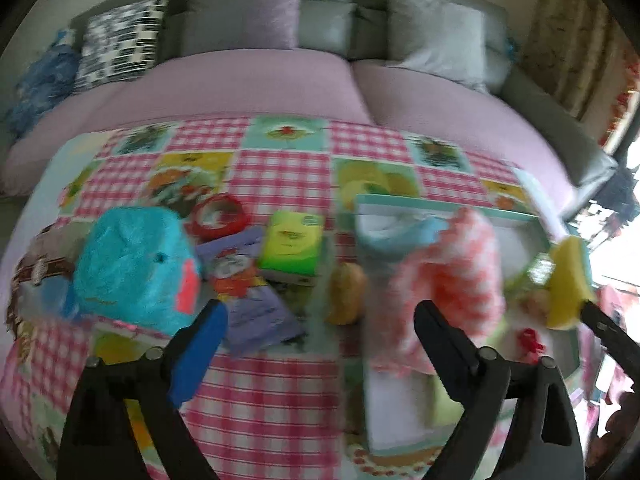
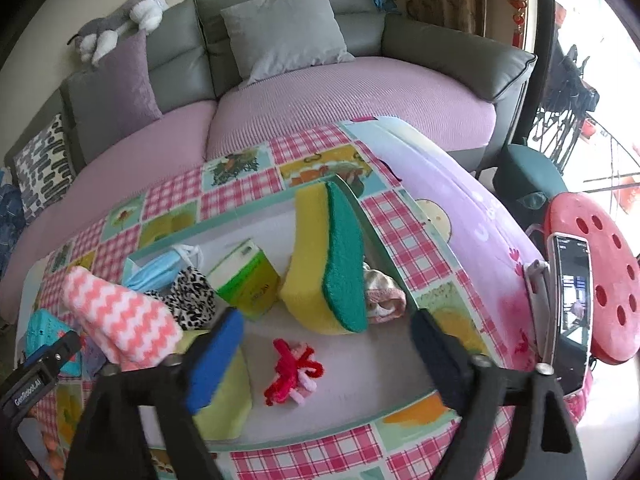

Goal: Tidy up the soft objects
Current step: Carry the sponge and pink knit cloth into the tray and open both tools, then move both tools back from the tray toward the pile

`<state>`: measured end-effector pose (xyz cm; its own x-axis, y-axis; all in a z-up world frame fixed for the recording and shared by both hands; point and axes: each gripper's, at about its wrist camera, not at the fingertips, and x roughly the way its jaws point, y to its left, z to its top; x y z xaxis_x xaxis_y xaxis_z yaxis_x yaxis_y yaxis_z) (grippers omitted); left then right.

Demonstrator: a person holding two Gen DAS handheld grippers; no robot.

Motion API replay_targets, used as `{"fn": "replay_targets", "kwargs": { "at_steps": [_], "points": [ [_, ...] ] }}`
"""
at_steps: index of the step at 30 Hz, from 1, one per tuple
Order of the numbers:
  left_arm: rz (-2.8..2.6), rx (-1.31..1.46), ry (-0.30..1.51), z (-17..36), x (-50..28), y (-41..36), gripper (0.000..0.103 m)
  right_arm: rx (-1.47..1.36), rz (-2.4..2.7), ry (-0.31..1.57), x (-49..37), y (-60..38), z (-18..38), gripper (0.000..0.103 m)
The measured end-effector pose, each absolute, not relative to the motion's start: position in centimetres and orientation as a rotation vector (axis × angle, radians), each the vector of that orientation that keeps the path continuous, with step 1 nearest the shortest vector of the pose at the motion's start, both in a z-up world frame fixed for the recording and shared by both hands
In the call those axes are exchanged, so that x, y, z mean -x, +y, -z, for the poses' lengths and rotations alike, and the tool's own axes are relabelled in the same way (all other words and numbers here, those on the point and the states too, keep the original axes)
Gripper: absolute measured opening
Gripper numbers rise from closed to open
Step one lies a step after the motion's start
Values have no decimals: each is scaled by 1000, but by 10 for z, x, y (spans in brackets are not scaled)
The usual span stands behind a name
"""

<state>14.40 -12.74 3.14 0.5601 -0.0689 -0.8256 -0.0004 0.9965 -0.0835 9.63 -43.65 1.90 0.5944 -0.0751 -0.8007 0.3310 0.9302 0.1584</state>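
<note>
left hand-held gripper (image 1: 320, 330): jaws wide, empty | right hand-held gripper (image 2: 328, 332): jaws wide, empty

Sponge (image 2: 320, 264) upright amid crowded box (image 2: 372, 216)

Place: a home living room.
Seating: grey sofa (image 2: 440, 48) with cushions (image 2: 284, 28), plush dog (image 2: 120, 20) on top.
Worktop: checked tablecloth (image 1: 280, 168).

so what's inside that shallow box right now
The box holds a yellow-green sponge, a green tissue pack, a blue face mask, a leopard-print cloth, a red yarn toy and a pink zigzag sock. A pinkish cloth shows partly behind the sponge.
</note>
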Motion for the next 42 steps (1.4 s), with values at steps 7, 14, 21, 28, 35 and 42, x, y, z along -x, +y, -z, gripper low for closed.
{"fn": "replay_targets", "kwargs": {
  "at_steps": [7, 14, 21, 28, 35, 42],
  "points": [
    [-67, 117, 1026, -15, -149, -105, 97, -294, 250, 951, -99, -437, -9, 103],
    [-91, 126, 1057, -4, -150, -99, 97, -267, 236, 968, -102, -430, -7, 103],
    [-93, 128, 1046, -11, -149, -94, 97, -237, 221, 969, -102, -419, -12, 103],
    [-54, 150, 1031, -24, -143, -84, 97, -193, 116, 920, -106, -381, -28, 103],
    [2, 179, 1017, -33, -140, -80, 97, -149, 2, 884, -107, -341, -40, 103],
    [66, 184, 1023, -44, -133, -78, 97, -139, -47, 870, -107, -323, -43, 103]
  ]
}}
